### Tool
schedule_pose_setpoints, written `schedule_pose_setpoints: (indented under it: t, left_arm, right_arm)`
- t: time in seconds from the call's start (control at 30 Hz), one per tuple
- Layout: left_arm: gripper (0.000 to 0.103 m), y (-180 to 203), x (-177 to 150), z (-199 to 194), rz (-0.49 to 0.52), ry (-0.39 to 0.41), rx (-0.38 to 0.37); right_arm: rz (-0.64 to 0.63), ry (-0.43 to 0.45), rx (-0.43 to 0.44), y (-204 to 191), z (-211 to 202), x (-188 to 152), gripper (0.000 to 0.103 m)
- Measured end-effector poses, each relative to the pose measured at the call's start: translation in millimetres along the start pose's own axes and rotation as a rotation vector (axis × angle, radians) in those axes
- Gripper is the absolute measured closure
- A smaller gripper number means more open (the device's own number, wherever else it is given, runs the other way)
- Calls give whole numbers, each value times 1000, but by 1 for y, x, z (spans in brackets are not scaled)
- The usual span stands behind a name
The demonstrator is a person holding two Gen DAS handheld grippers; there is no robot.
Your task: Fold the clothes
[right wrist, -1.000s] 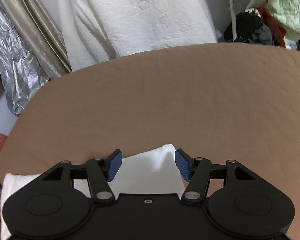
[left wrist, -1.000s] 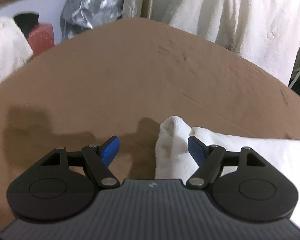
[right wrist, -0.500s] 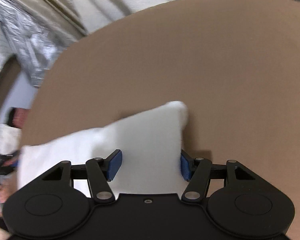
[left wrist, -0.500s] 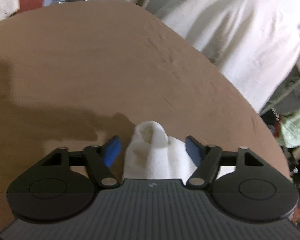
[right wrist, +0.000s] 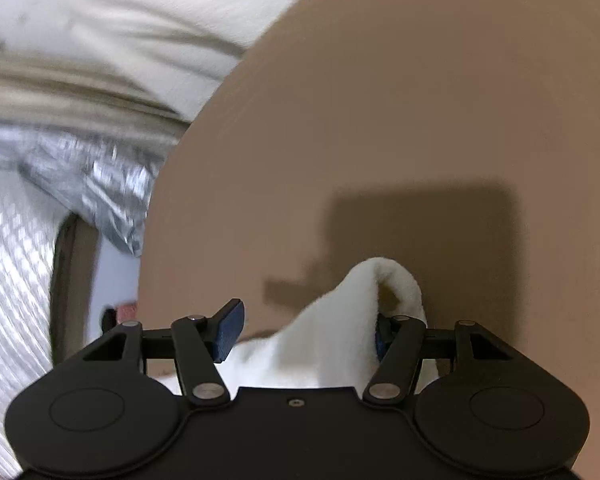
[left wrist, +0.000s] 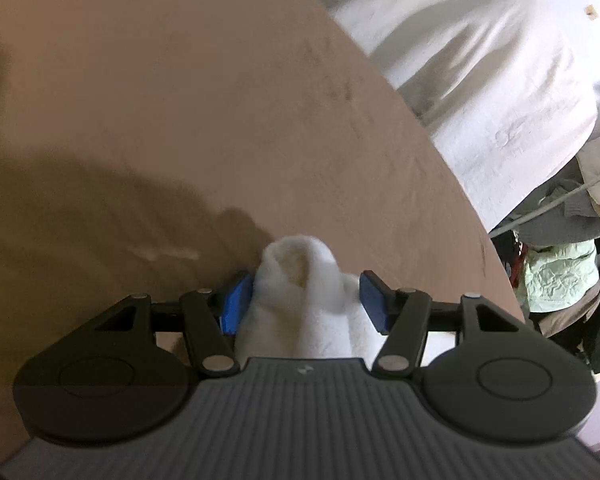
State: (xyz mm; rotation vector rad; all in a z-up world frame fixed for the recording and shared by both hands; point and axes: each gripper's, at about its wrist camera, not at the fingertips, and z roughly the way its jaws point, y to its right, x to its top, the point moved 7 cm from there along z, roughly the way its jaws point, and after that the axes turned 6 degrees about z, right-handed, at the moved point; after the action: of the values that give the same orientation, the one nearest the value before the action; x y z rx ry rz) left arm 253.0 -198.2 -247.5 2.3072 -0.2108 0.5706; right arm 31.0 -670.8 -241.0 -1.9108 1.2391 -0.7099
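A white fleecy cloth (left wrist: 300, 268) lies on the brown covered surface (left wrist: 180, 112). One bunched corner of it rises between the blue pads of my left gripper (left wrist: 305, 304). The jaws stand apart, with the left pad (left wrist: 236, 306) against the fabric and the right pad (left wrist: 374, 304) just beside it. In the right wrist view, another corner of the cloth (right wrist: 340, 320) humps up inside my open right gripper (right wrist: 305, 332). It drapes over the right fingertip (right wrist: 380, 338) and stays apart from the left one (right wrist: 229, 330). The lower part of the cloth is hidden under both gripper bodies.
White garments (left wrist: 480, 64) hang past the surface's far edge, with a pale green garment (left wrist: 556, 276) and dark clutter to the right. A crinkled silver bag (right wrist: 96, 184) and more white fabric (right wrist: 100, 20) sit beyond the left edge. The gripper casts a shadow (right wrist: 420, 224) on the brown surface.
Both grippers have swung and pushed forward onto the cloth's corners. The left jaws have narrowed slightly around the bunched fabric, and the cloth now rides over the right gripper's right finger.
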Motion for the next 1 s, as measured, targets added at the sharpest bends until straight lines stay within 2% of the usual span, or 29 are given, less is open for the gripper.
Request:
schedule_pose_setpoints:
  t: [0.03, 0.07, 0.13, 0.23, 0.27, 0.3, 0.37, 0.43, 0.47, 0.5, 0.6, 0.63, 0.73, 0.8, 0.87, 0.9, 0.93, 0.97, 1.0]
  left_arm:
    - [60, 1, -2, 3, 28, -8, 19]
    - [65, 3, -4, 4, 61, -5, 51]
    - [79, 8, -4, -2, 89, 23, 68]
    - [89, 21, 9, -27, 111, 118, 43]
    - [89, 27, 13, -37, 168, 139, 73]
    - [98, 33, 16, -47, 222, 167, 100]
    - [97, 40, 20, -65, 300, 242, 136]
    - [97, 35, 23, -61, 260, 237, 127]
    - [97, 29, 24, -54, 254, 228, 162]
    - [102, 22, 25, -51, 271, 239, 222]
    - [103, 2, 30, -42, 321, 273, 401]
    - [103, -4, 32, -42, 312, 279, 428]
    - [101, -16, 37, -58, 136, 268, 285]
    - [100, -4, 32, -70, 190, 271, 266]
    - [98, 10, 21, -79, 260, 259, 266]
    - [94, 20, 15, -79, 277, 248, 240]
    - [88, 30, 8, -78, 292, 233, 207]
    - [87, 41, 0, -75, 304, 206, 161]
    - [87, 53, -8, -72, 321, 180, 118]
  right_arm:
    - [15, 7, -5, 1, 2, 1, 44]
    - [24, 28, -15, 1, 1, 0, 51]
    - [39, 94, -31, -2, -6, -2, 85]
    - [-38, 200, -33, -14, -32, -8, 90]
    - [-66, 217, -27, -18, -38, -9, 90]
    - [-92, 229, -30, -23, -42, -11, 91]
    - [-141, 244, -42, -32, -48, -13, 91]
    - [-175, 228, -80, -41, -47, -9, 91]
    - [-191, 219, -97, -45, -45, -6, 91]
    - [-204, 210, -110, -49, -40, -2, 91]
    - [-240, 159, -158, -52, -28, 8, 91]
    - [-228, 128, -177, -47, -22, 13, 91]
    - [-42, 15, -162, -13, -14, 25, 89]
    - [0, 4, -149, -4, -20, 28, 90]
    - [-59, 32, -182, -8, -29, 25, 89]
    - [-88, 45, -199, -10, -34, 24, 81]
    - [-119, 62, -209, -14, -39, 21, 79]
    - [-152, 82, -211, -21, -45, 15, 75]
    - [-185, 102, -213, -27, -50, 10, 65]
